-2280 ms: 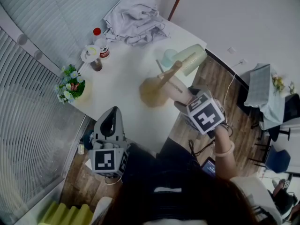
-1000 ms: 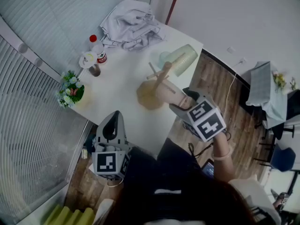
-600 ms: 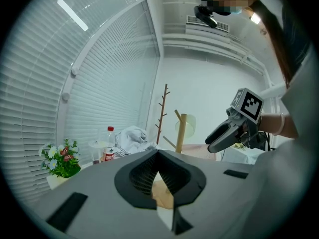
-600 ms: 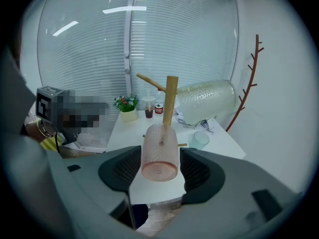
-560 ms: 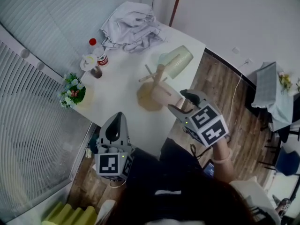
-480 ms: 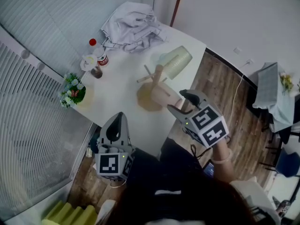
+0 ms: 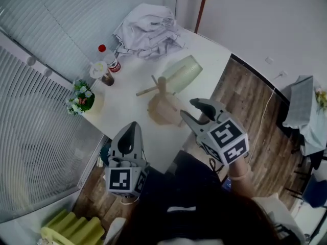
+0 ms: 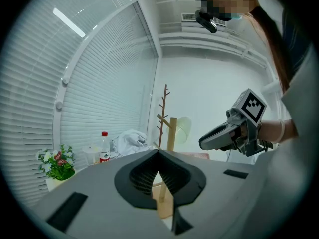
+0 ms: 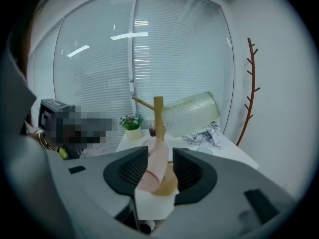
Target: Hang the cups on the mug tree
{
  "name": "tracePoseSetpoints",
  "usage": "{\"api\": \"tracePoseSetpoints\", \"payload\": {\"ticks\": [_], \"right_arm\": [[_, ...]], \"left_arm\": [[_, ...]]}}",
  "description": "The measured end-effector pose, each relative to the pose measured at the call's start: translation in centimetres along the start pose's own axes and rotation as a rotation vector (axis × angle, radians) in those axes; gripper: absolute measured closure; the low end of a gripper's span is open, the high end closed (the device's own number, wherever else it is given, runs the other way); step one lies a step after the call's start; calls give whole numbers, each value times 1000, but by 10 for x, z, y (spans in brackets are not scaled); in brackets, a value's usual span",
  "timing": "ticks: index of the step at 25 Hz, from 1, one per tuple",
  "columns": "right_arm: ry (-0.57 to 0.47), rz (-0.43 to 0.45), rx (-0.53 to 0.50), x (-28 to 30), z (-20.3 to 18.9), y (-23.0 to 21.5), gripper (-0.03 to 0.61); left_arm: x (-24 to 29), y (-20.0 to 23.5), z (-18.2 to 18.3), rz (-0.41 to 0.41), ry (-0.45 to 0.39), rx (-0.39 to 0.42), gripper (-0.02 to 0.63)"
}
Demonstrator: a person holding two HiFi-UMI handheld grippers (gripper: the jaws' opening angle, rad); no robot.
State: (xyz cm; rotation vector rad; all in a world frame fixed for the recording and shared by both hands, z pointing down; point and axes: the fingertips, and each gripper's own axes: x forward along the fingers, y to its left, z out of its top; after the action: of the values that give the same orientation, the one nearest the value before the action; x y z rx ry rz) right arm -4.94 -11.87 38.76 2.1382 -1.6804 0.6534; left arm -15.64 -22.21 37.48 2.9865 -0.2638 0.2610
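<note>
White-topped table [image 7: 127,108], with contents, as follows.

Progress: both cups in view hang on the pale wooden mug tree [image 7: 162,86], which stands at the near right of the table. The pink translucent plastic cup [image 9: 152,164] tilts on a low peg. The pale green ribbed translucent cup [image 7: 181,73] sits on a higher peg on the far side. At least one peg sticks out bare to the left. No loose cup lies near the tree, so the hanging looks finished or close to it.

Count, left to right:
- Potted plants with small flowers [image 7: 82,97]: one, at the table's left edge.
- Left gripper [image 7: 131,126]: one, off the near edge, jaw tips met, nothing in them.
- Clear glass [image 7: 97,69] and small dark glass [image 7: 107,79]: one each; whether they belong to the task cannot be told.
- Red-capped plastic bottles [image 7: 108,57]: one.
- Heaps of crumpled white cloth [image 7: 148,29]: one, far side.
- Mug trees: one. Hung cups: two.
- Right gripper [image 7: 187,108]: one, just near of the tree. Its jaws have just been closing and stand partly apart, pressing on nothing. The pink cup shows beyond the gap.
- Red-brown branching coat stands [image 7: 203,4]: one, far right.
</note>
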Motion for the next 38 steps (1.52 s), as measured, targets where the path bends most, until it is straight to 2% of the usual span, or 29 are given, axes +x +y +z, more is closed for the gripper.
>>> {"api": "tracePoseSetpoints", "payload": {"ticks": [3, 7, 9, 10, 16, 18, 25, 30, 38], "right_arm": [[-37, 30, -10, 1, 3, -7, 454], [-55, 74, -27, 5, 4, -18, 459], [-58, 85, -38, 7, 4, -25, 543], [-57, 94, -45, 9, 3, -27, 554], [-71, 173, -91, 17, 4, -30, 555], [-71, 187, -104, 18, 3, -29, 578], [-114, 190, -121, 18, 7, -24, 578], [-175, 192, -63, 6, 10, -22, 580], [-289, 205, -58, -26, 14, -14, 581]], "left_arm": [[3, -5, 2, 38, -9, 21, 614], [6, -12, 5, 105, -12, 25, 614], [5, -16, 7, 149, -21, 12, 614], [3, -17, 6, 174, -24, 7, 614], [-9, -29, -1, 282, -25, -14, 614], [-15, -33, 1, 304, -41, -25, 614], [-33, -45, 13, 330, -130, -49, 614], [-36, -56, 9, 342, -104, -14, 614], [-47, -78, -3, 362, -85, -19, 614]]}}
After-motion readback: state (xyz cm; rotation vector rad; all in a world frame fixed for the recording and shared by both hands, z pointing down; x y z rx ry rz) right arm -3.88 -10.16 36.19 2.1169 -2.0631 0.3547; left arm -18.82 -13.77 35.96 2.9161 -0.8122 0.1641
